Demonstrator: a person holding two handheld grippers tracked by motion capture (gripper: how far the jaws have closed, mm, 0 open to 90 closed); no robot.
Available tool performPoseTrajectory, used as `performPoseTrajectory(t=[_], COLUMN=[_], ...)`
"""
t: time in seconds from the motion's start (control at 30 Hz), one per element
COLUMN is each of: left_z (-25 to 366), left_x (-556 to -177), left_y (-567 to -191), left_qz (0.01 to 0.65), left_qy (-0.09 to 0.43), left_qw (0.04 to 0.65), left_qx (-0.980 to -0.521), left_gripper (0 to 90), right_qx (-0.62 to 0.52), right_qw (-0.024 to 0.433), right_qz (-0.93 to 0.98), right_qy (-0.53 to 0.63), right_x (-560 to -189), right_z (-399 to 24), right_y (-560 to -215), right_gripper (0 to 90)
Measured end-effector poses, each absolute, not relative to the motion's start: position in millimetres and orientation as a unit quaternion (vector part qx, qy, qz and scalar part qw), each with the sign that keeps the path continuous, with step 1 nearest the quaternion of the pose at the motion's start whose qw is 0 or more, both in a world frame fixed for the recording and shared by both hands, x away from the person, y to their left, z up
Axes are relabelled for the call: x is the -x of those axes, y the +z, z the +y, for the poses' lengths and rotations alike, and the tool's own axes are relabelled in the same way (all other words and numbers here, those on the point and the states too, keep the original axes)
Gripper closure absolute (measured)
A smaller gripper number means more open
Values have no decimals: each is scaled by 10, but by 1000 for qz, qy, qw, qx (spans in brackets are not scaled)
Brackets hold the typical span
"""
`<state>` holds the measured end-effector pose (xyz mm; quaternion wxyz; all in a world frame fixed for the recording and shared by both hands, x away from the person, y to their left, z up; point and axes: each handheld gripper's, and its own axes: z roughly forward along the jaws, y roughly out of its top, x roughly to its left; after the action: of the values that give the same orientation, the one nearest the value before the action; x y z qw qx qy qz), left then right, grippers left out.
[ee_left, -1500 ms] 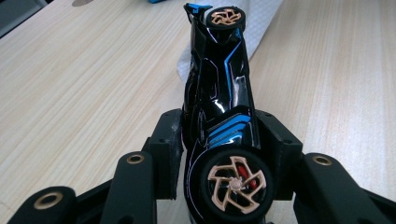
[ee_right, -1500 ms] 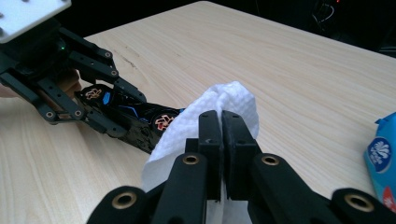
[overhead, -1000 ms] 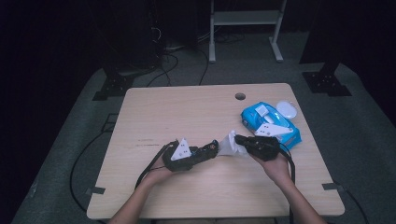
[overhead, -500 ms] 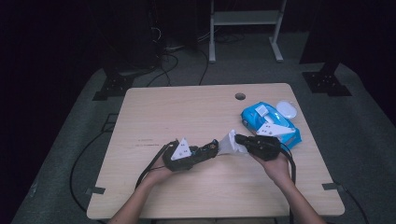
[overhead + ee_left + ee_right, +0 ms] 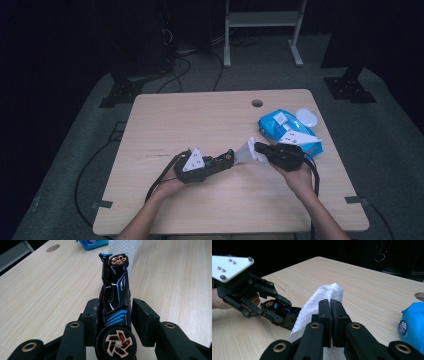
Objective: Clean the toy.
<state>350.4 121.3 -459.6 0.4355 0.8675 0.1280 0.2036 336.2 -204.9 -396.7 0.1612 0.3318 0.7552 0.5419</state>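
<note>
Nothing has shifted over the last second: at the frame's lower centre, the left gripper (image 5: 227,161) stays clamped on the toy car (image 5: 115,302), the right gripper (image 5: 259,147) on the white wipe (image 5: 319,302) touching it, so wiping seems underway above the surface (image 5: 200,120).

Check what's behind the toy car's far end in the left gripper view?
A white wipe rises directly behind the toy car, the blue wipe pack beyond. The car's nose hides where the wipe meets it.
</note>
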Motion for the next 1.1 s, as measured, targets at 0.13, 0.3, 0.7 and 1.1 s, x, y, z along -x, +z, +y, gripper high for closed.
performPoseTrajectory(t=[0.13, 0.3, 0.7, 1.1], left_z=[1212, 1208, 1201, 1201], left_x=[-3501, -3501, -3496, -3497], left_y=[-4595, -4595, -4596, -4598], left_qz=[129, 127, 126, 129], left_qy=[201, 197, 197, 191], left_qw=[437, 439, 440, 442], left_qx=[-867, -867, -867, -867], left_gripper=[575, 570, 572, 562], right_qx=[-335, -341, -359, -376], right_qw=[164, 169, 186, 167], right_qz=[752, 745, 732, 767], right_qy=[543, 548, 549, 492], right_x=[-3357, -3337, -3273, -3123], right_z=[-2089, -2165, -2470, -2857], right_y=[-3952, -3927, -3853, -4178], right_gripper=[872, 873, 872, 857])
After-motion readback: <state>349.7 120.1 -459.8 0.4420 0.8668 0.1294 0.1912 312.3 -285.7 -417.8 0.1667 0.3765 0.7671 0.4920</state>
